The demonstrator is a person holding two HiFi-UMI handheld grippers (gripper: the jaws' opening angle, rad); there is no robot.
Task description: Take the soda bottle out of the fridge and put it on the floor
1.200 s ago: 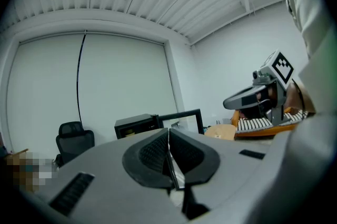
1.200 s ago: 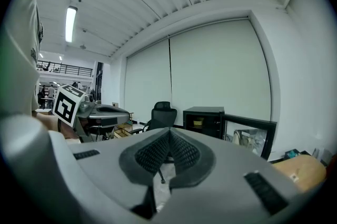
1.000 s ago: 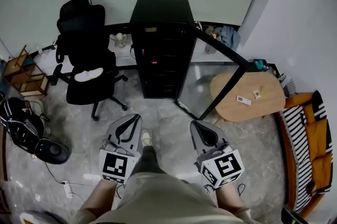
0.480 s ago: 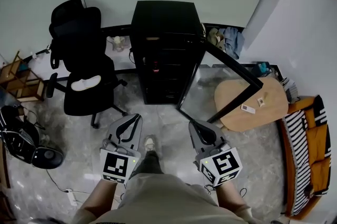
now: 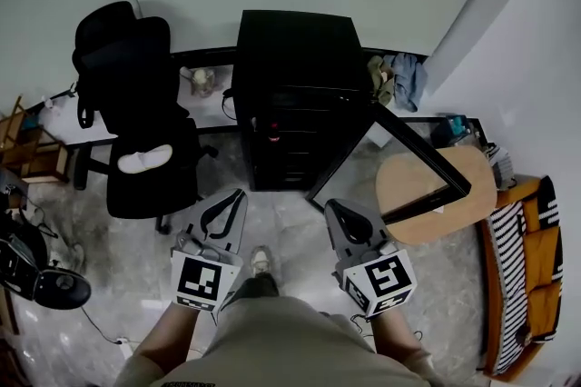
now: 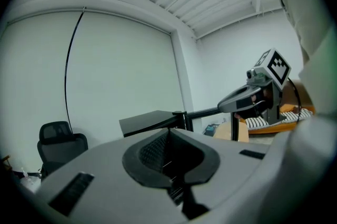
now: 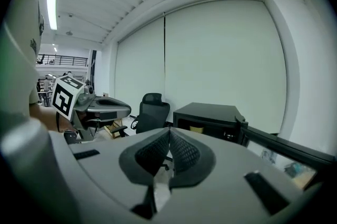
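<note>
The black fridge (image 5: 295, 94) stands against the far wall with its glass door (image 5: 399, 163) swung open to the right. A small red spot (image 5: 275, 138) shows on a dark shelf inside, too small to identify, and I cannot make out any soda bottle. My left gripper (image 5: 240, 193) and right gripper (image 5: 330, 209) are held side by side in front of my body, short of the fridge. Both are shut with nothing between the jaws. The left gripper view (image 6: 168, 132) and the right gripper view (image 7: 169, 131) show the pads meeting. The fridge (image 7: 210, 118) lies ahead of the right gripper.
A black office chair (image 5: 136, 122) stands left of the fridge. A round wooden table (image 5: 436, 185) sits behind the open door, with an orange striped seat (image 5: 531, 276) at the far right. A wooden rack (image 5: 27, 144) and dark gear (image 5: 36, 272) lie at the left. My shoe (image 5: 261, 262) is on marble floor.
The fridge has drawn nearer and larger in the head view as I step toward it. Both grippers have stayed shut and moved slightly forward with me.
</note>
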